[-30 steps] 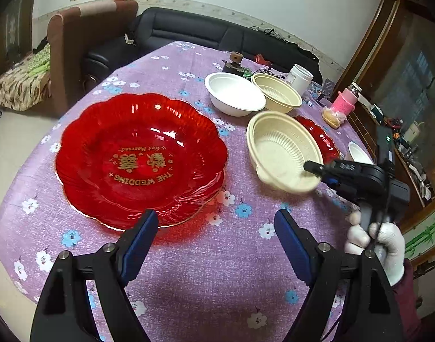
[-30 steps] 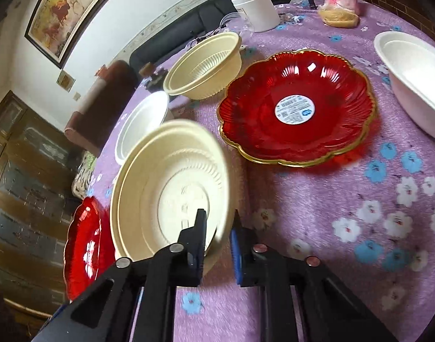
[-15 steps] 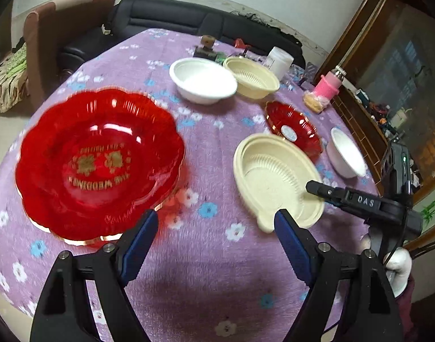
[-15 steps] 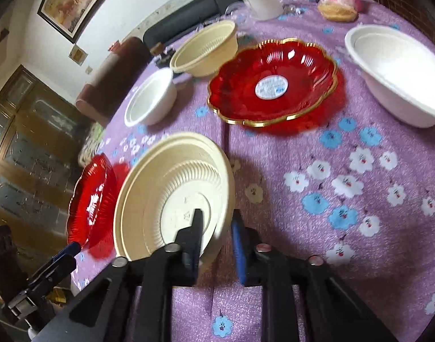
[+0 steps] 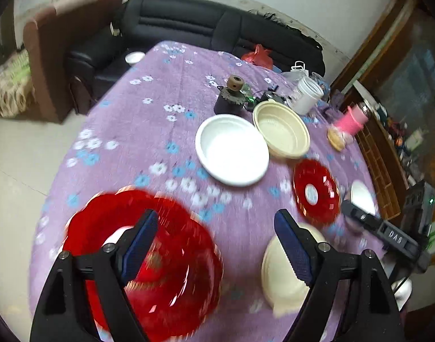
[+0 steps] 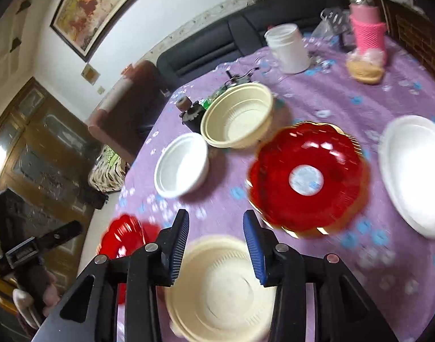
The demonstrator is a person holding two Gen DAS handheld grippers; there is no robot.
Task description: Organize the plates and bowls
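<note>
Cream ribbed plastic bowl (image 6: 220, 287) is sitting on the purple floral tablecloth (image 6: 345, 105), right gripper (image 6: 216, 245) hovering over it with fingers spread wide, gripping nothing.

Bowl rim is lying below and between the blue pads (image 6: 253, 245), apparently not touching them; in the left wrist view the same bowl (image 5: 277, 273) is showing partly behind the left gripper's right finger. Left gripper (image 5: 214, 242) is also standing wide and empty, hanging over the large red scalloped plastic plate (image 5: 172, 270), blurred. Farther out: small red gold-rimmed plate (image 6: 308, 176) with a white sticker, a white bowl (image 6: 182, 168) touching or nearly touching a second cream bowl (image 6: 237, 116), another white bowl (image 6: 414, 173) at right, white jar (image 6: 287, 48), pink bottle (image 6: 367, 25).
</note>
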